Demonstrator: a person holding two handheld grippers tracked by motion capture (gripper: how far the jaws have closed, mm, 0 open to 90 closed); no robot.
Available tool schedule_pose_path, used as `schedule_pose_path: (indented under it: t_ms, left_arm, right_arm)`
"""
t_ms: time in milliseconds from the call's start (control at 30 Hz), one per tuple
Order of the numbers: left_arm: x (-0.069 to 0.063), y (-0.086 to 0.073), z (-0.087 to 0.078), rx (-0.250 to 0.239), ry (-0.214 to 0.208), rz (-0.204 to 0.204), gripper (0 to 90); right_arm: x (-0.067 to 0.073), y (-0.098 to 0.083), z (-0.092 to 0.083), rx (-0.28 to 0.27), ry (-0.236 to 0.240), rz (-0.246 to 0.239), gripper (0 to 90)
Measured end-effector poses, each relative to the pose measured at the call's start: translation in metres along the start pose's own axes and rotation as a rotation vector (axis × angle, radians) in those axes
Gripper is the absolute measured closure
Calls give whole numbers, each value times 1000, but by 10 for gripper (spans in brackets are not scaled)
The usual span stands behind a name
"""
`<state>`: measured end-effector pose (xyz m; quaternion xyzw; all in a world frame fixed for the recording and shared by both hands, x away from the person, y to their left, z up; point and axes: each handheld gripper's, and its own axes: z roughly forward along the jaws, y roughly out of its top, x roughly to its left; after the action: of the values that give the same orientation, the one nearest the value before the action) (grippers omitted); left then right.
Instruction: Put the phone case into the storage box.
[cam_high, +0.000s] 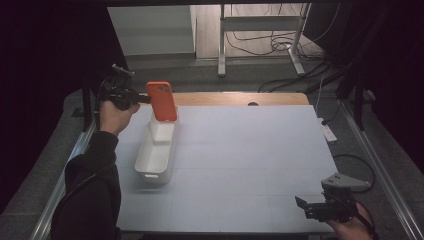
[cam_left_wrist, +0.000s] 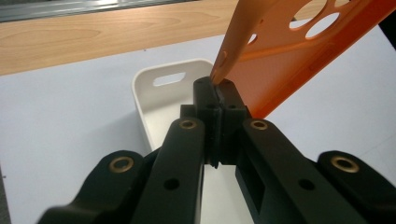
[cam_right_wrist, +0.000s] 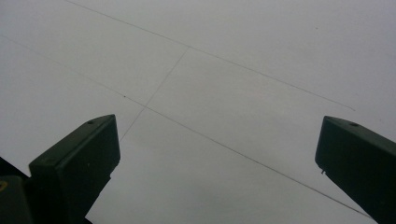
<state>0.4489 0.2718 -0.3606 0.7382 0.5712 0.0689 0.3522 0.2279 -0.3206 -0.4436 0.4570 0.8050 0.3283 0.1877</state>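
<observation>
An orange phone case (cam_high: 162, 101) hangs upright above the far end of a long white bin (cam_high: 156, 161). My left gripper (cam_high: 142, 98) is shut on the case's left edge. In the left gripper view the jaws are pressed together on the thin rim of the orange phone case (cam_left_wrist: 285, 60), with the white bin (cam_left_wrist: 159, 100) below. A white box (cam_high: 161, 133) lies inside the bin's far end. My right gripper (cam_high: 303, 207) rests low at the table's near right corner, and its jaws stand wide apart over the bare mat (cam_right_wrist: 210, 116) with nothing between them.
A light blue-grey mat (cam_high: 250, 160) covers the table, with a wooden strip (cam_high: 240, 98) along its far edge. A metal rail (cam_high: 380, 170) runs down the right side. A white power strip (cam_high: 328, 133) and cables lie on the floor to the right.
</observation>
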Motion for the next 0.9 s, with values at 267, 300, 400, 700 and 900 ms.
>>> schedule_pose_path:
  t_ms: [267, 300, 400, 700, 900]
  left_arm:
    - [7, 1, 7, -3, 13, -21, 888]
    - [7, 1, 8, -3, 14, -24, 889]
    - [9, 2, 9, -5, 18, -27, 889]
    - [15, 2, 18, 6, 40, -43, 889]
    - [18, 1, 25, 11, 46, -47, 889]
  right_arm:
    - [1, 0, 0, 3, 2, -8, 1]
    - [1, 0, 0, 3, 2, -8, 1]
    - [1, 0, 0, 4, 2, -10, 1]
    - [1, 0, 0, 6, 4, -16, 2]
    - [1, 0, 1, 6, 5, -18, 3]
